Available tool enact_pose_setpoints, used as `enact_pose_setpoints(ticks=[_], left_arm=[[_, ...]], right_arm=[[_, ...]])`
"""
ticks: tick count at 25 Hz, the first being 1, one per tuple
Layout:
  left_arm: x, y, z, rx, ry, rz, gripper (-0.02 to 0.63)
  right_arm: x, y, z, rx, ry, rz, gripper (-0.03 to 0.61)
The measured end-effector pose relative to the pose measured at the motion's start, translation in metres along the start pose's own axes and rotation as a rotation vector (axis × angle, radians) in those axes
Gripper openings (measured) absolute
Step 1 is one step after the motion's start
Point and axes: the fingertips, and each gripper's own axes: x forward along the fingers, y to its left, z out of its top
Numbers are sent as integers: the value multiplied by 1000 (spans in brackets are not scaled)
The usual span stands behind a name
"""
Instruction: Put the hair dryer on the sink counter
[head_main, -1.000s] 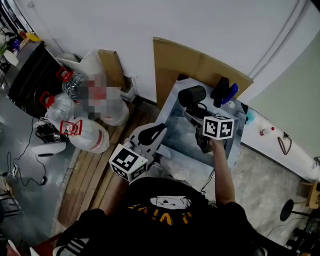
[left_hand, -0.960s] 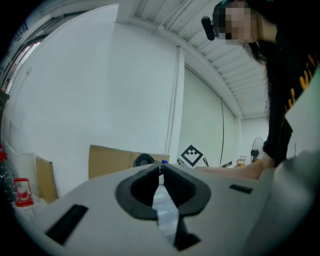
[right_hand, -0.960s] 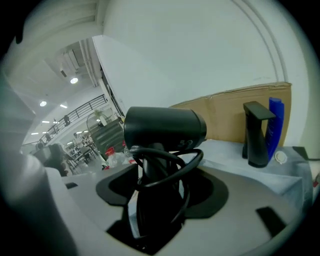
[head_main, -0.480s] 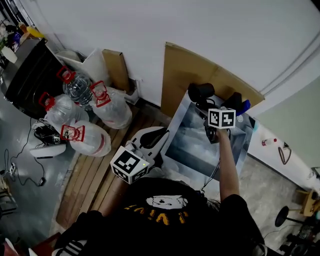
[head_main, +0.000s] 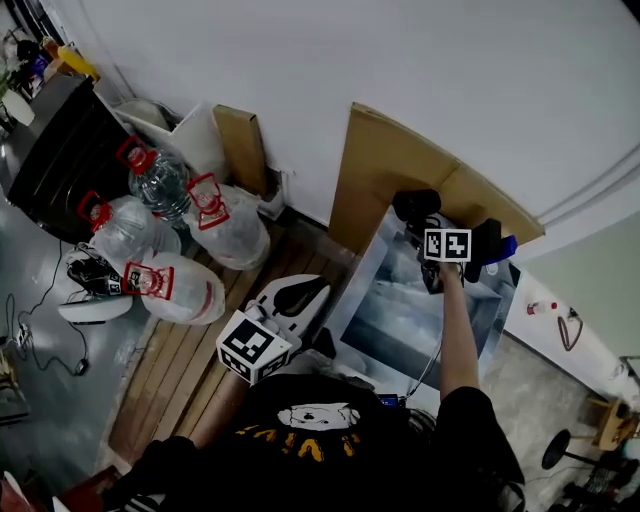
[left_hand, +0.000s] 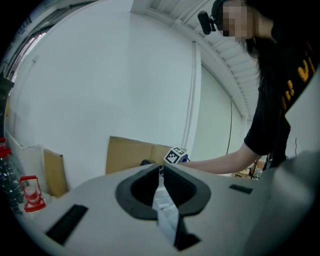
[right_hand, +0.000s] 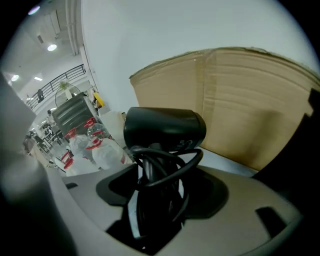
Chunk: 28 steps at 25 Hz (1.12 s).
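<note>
A black hair dryer (head_main: 415, 205) hangs over the back left corner of the steel sink (head_main: 372, 318), close to the cardboard sheet (head_main: 385, 160) against the wall. My right gripper (head_main: 430, 226) is shut on its handle. In the right gripper view the dryer's barrel (right_hand: 165, 129) stands upright above the jaws, with its cord looped round the handle between the pads. My left gripper (head_main: 298, 292) is held low, left of the sink, jaws shut with nothing in them (left_hand: 161, 197).
Black and blue items (head_main: 490, 243) stand at the sink's back right. Several large water jugs with red caps (head_main: 160, 235) lie on the floor at left by a black cabinet (head_main: 55, 150). A white counter (head_main: 560, 345) runs off to the right.
My right gripper has carried the hair dryer away from me, toward the back of the sink by the cardboard. The left gripper has stayed about where it was.
</note>
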Motion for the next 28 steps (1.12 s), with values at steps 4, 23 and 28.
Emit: enact_pose_setpoints(ticks=[4,23,28], left_arm=[[2,18,-4,-11,13,14,32],[14,40,-12,-47,34,25,32],[12,40,-11,-49,26,36,32]], right_arm=[[20,-17,-2,14,10,-52,279],[42,-34,-10,-64,0,-113,292],[36,-34,-10,-46,2,-132,310]])
